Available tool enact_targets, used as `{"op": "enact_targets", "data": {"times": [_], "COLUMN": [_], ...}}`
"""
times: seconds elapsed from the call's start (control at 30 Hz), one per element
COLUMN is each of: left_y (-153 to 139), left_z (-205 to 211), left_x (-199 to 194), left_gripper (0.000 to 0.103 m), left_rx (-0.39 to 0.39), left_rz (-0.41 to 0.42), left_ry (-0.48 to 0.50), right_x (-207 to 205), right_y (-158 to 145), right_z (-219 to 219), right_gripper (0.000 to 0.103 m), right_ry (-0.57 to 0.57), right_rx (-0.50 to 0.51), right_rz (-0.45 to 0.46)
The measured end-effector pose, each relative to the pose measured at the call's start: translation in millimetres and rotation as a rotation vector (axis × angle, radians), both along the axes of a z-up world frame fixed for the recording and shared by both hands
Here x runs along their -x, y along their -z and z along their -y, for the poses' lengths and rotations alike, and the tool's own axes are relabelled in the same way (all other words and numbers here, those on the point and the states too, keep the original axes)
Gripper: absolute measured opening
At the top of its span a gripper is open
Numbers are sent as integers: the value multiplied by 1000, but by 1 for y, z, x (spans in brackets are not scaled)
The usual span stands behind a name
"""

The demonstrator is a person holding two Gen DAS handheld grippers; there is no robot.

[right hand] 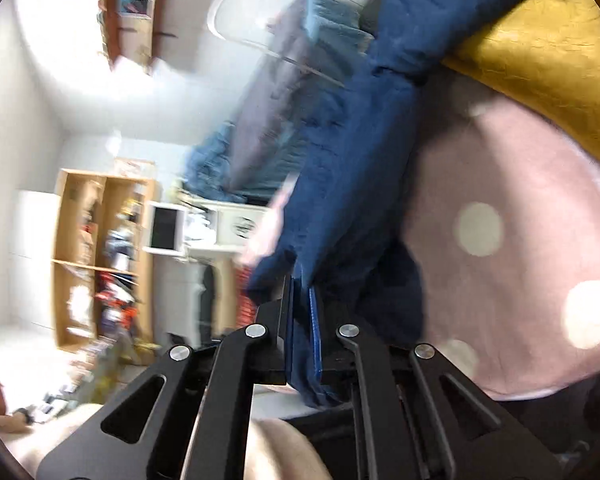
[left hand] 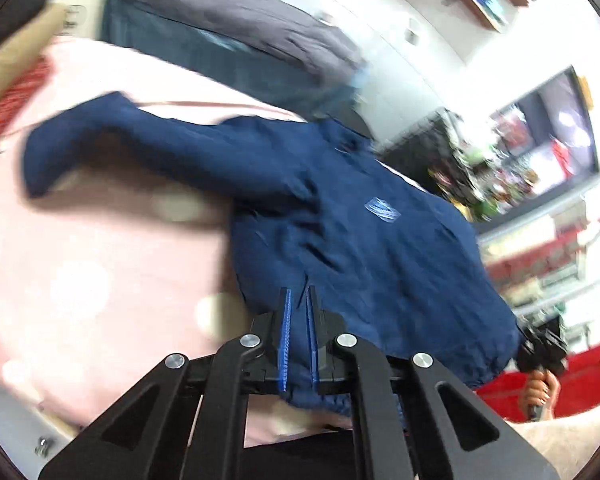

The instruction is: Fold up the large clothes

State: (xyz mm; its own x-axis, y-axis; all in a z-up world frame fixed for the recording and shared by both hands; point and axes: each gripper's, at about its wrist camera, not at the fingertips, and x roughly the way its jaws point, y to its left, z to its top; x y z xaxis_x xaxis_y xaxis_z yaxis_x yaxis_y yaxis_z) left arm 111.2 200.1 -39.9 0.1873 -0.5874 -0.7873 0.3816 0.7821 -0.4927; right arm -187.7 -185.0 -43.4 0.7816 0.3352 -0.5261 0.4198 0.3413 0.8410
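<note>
A navy blue jacket [left hand: 360,232] with a small pale chest logo hangs lifted over a pink spotted bedspread [left hand: 100,272], one sleeve trailing out to the left. My left gripper [left hand: 298,296] is shut on the jacket's bottom hem. In the left wrist view the other gripper [left hand: 540,344], held by a hand, grips the far end of that hem. In the right wrist view my right gripper [right hand: 300,284] is shut on the jacket [right hand: 348,160], whose cloth runs up and away from the fingers over the pink bedspread [right hand: 520,240].
A mustard yellow cushion [right hand: 540,52] lies at the top right of the bed. A dark blue-grey duvet [left hand: 228,32] lies behind. Wooden shelves [right hand: 100,256] full of items stand against the white wall. A red surface [left hand: 580,376] sits low on the right.
</note>
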Motion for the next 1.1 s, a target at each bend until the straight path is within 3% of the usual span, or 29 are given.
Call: {"op": "enact_targets", "data": {"times": [0.07,0.13,0.17,0.2,0.27,0.33,0.43,0.53,0.7,0.73,0.77,0.83,0.9,0.97,1.03,1.1], "left_y": [24,47,56,61,73,95,126,153,191,194,195,190,180,160,126,84], "left_z": [-11,-8,-4,-5,-3,17,43,58,81,85,88,88,86,76,62,49], "left_x": [5,13,16,17,24,20,25,30,33,33,33,33,30,25,23,30], "left_gripper": [11,38,75,97,97,96,97,96,96,96,95,77,38,15,9,8], "left_rx": [-168,-217,-227,-228,-200,-241,-298,-298,-279,-283,-290,-282,-299,-251,-119,-56], "left_rz": [6,-11,-11,-4,21,21,13,-17,-111,-119,-124,-144,-132,-142,-171,-115], "left_ry": [-32,-23,-27,-29,9,69,164,255,296,295,295,286,269,232,212,243], "right_x": [-2,-3,-3,-2,2,3,1,12,15,12,11,5,-2,-7,-8,-7], "right_y": [19,50,65,74,89,93,95,110,137,144,148,149,140,121,90,60], "right_z": [-1,-5,-6,-6,-8,-10,-11,-6,-17,-19,-20,-22,-25,-27,-29,-31], "right_gripper": [10,19,30,36,49,62,67,71,71,63,41,22,17,14,13,12], "right_ry": [-15,-11,-5,8,31,28,-7,-35,-33,-38,-41,-43,-66,-83,-82,-105], "right_rx": [42,78,75,66,89,110,218,304,266,241,229,211,181,103,-16,-64], "right_rz": [-132,-303,-359,-383,-414,-416,-463,-492,-438,-443,-446,-456,-411,-307,-133,-8]}}
